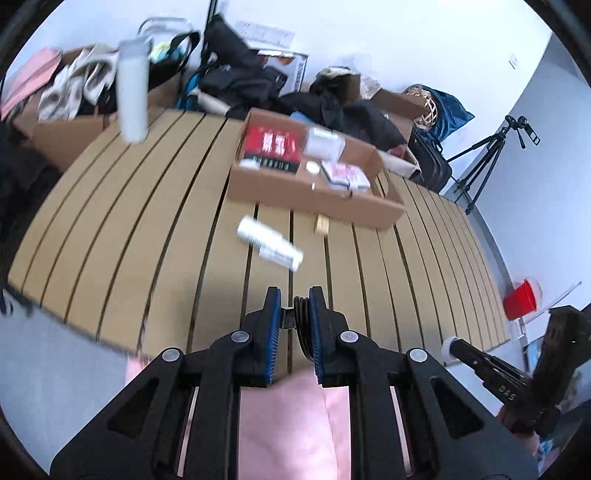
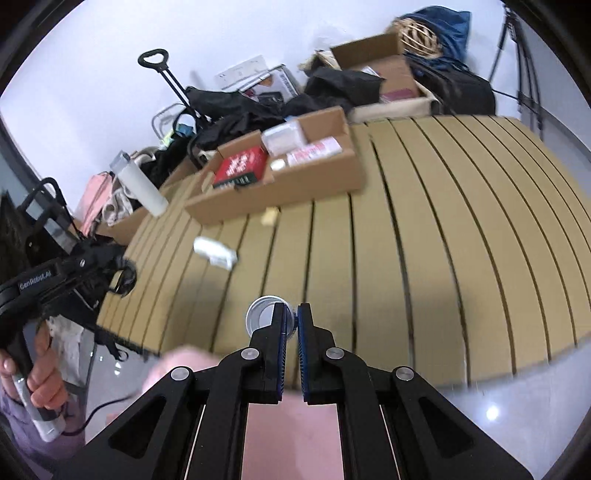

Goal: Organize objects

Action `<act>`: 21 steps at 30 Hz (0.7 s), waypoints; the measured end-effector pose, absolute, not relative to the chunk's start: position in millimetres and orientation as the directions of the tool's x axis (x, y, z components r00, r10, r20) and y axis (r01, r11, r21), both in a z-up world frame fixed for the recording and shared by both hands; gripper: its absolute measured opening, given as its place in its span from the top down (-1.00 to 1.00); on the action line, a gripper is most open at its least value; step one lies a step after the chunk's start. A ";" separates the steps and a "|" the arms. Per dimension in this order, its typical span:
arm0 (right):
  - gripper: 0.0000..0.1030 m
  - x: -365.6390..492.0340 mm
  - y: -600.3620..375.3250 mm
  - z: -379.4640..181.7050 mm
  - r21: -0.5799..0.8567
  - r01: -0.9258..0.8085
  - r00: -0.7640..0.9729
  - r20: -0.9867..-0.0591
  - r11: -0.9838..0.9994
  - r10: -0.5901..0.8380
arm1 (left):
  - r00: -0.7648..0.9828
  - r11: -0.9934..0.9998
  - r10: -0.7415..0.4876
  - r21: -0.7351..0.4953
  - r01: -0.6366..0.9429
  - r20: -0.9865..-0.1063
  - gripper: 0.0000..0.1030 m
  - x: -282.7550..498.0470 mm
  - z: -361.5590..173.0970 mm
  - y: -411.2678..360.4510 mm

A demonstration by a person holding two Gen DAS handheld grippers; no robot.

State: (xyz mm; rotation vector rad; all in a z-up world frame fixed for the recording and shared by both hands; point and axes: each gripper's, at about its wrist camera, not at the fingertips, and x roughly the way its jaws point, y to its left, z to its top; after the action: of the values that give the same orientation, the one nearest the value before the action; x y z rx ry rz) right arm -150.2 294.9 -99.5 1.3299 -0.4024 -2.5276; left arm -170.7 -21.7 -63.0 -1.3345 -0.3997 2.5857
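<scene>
I'm reading this as a storage or spare room used for recording, not a kitchen or shop. A slatted wooden table (image 1: 155, 206) sits by a plain white wall (image 1: 388, 33). Behind it I see piled bags and clothes (image 1: 236, 70), open cardboard boxes (image 2: 373, 51), a folding trolley handle (image 2: 162, 70) and a camera tripod (image 1: 491, 155).
</scene>
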 end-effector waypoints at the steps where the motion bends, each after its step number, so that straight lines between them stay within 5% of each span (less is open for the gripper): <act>1: 0.88 -146.3 294.9 -100.7 0.357 0.102 -0.540 -0.764 -0.929 -0.353 | -0.565 -0.942 0.305 -0.330 -0.061 -0.767 0.77 -165.4 -62.2 -22.4; 12: 0.88 -147.0 274.1 -81.7 0.296 0.173 -0.564 -0.752 -0.939 -0.341 | -0.604 -0.914 0.393 -0.368 -0.173 -0.693 0.77 -181.9 -22.3 -21.0; 16: 0.88 -193.8 281.5 -51.1 0.277 0.205 -0.607 -0.716 -0.939 -0.345 | -0.617 -0.883 0.465 -0.383 -0.271 -0.635 0.77 -251.8 13.9 -4.7; 21: 0.87 -311.3 281.7 -32.6 0.298 0.185 -0.600 -0.721 -0.937 -0.348 | -0.517 -0.885 0.466 -0.374 -0.278 -0.718 0.77 -370.9 -12.7 46.7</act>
State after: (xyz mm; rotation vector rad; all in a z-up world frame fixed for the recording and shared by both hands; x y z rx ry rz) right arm -311.3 281.7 -32.6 1.2113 -0.2771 -2.5548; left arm -370.9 46.7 -12.7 -1.2248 -0.2947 2.3969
